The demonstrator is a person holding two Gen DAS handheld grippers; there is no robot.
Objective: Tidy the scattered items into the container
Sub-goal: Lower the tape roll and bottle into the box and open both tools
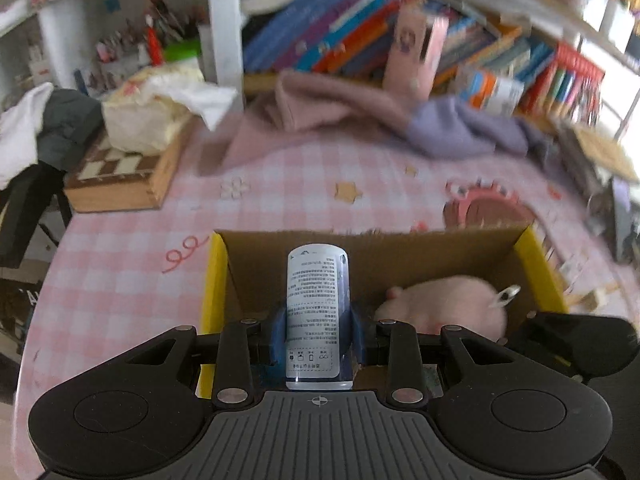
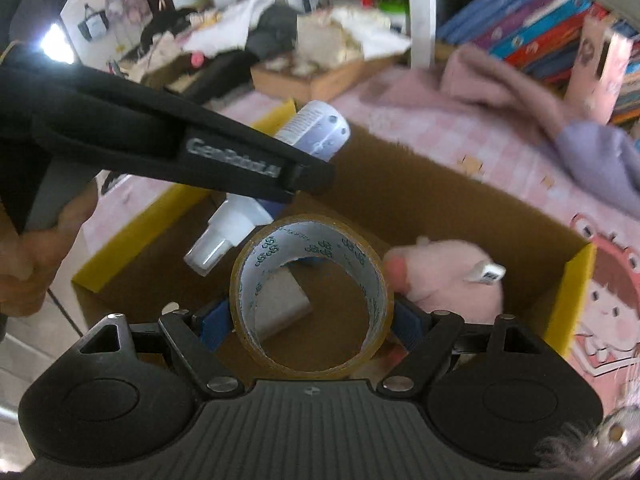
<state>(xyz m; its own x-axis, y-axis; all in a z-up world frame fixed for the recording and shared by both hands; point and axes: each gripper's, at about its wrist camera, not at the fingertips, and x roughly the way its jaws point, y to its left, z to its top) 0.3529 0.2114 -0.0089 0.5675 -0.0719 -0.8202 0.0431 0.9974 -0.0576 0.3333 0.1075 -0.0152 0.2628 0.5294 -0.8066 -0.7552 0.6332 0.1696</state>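
My left gripper is shut on a white spray bottle with a printed label, above the near part of a cardboard box with yellow flaps. A pink plush toy lies inside the box on the right. In the right wrist view my right gripper is shut on a roll of clear tape, held over the box. Through the roll's ring a small grey block shows on the box floor. The left gripper reaches in from the upper left with the bottle, nozzle end down.
The box stands on a pink checked tablecloth. A wooden chessboard case under a white bundle sits at far left. Pink cloth and purple cloth lie behind, before a shelf of books. A hand holds the left gripper's handle.
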